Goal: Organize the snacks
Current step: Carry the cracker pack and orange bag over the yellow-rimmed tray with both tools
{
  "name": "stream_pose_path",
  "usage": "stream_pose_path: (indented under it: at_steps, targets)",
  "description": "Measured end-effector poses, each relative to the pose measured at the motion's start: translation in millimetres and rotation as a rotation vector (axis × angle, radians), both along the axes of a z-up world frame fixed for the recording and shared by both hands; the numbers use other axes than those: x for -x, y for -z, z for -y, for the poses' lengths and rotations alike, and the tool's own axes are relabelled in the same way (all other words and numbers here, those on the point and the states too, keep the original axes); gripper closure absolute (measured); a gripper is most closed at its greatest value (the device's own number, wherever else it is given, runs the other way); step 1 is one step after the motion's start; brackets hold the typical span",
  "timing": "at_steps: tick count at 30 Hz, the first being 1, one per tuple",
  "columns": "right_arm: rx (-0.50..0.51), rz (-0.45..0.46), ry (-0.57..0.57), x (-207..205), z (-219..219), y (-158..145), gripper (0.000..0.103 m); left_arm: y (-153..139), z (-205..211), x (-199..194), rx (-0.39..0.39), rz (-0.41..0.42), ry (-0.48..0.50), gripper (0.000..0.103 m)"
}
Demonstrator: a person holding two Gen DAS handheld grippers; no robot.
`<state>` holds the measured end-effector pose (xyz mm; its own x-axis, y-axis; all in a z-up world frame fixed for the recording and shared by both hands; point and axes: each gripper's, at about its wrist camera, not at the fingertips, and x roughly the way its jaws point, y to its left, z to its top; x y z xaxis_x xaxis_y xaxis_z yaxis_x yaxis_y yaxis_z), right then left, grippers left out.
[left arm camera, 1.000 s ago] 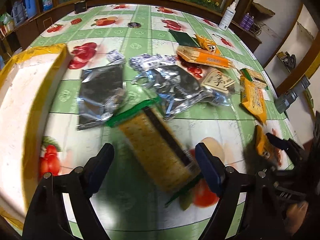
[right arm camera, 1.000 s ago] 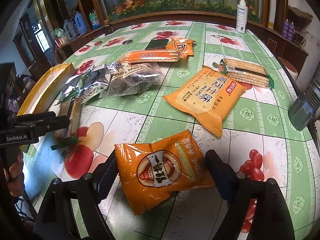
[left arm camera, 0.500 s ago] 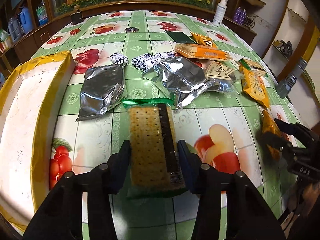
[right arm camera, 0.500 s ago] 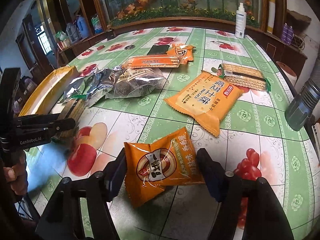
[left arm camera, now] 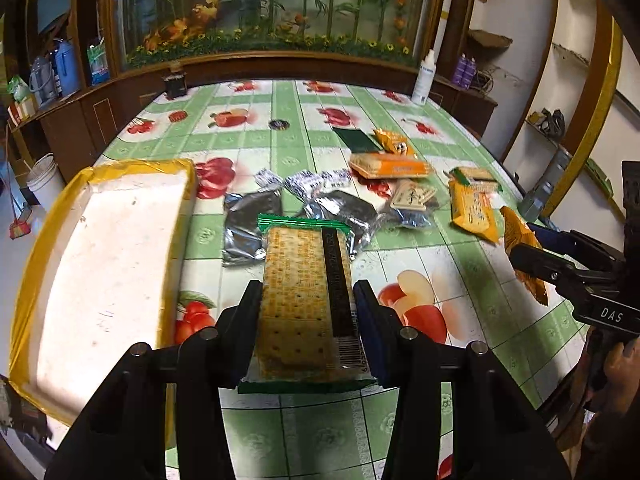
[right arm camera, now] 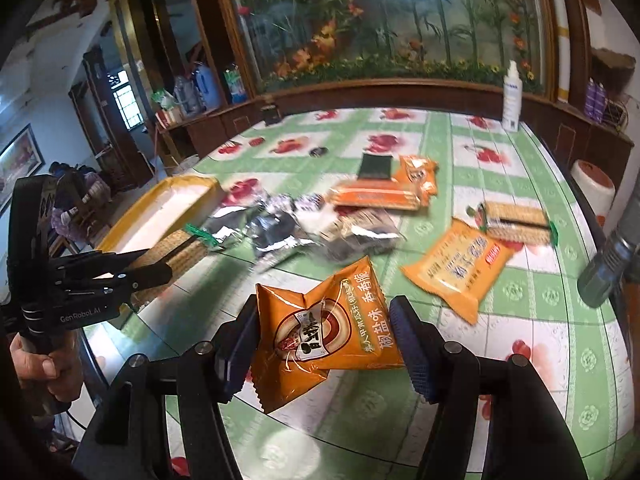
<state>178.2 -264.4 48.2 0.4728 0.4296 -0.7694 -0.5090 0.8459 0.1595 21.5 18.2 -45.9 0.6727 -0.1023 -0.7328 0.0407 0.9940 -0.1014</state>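
With the yellow-rimmed white foam tray (left arm camera: 108,264) bare, left tongs (left arm camera: 307,312) clamp a green-edged cracker pack (left arm camera: 306,292), right tongs (right arm camera: 324,336) an orange snack pouch (right arm camera: 324,328); most packets await on the tabletop (left arm camera: 400,408).

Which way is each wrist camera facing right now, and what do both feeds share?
Left wrist: sits behind the left claw, facing across the table toward the planter cabinet; its fingers clamp the cracker pack; the yellow-rimmed box lies left, the right claw at the right edge.
Right wrist: sits behind the right claw, same heading; it clamps the orange snack bag; the left claw and hand show left.
Shared: box, silver pouches, white bottle.
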Motion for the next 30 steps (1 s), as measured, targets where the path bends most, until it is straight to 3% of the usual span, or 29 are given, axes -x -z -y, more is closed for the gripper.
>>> stream_pose_path:
  at_steps: [12, 21, 30]
  targets:
    - [-0.065, 0.072, -0.106, 9, -51, -36, 0.038, -40, -55, 28, -0.041, 0.127, -0.157, 0.059]
    - [-0.113, 0.091, -0.220, 15, -106, -51, 0.038, -47, -98, 39, -0.078, 0.155, -0.285, 0.059]
    - [-0.152, 0.067, -0.318, 22, -158, -46, 0.038, -43, -127, 46, -0.079, 0.146, -0.366, 0.059]
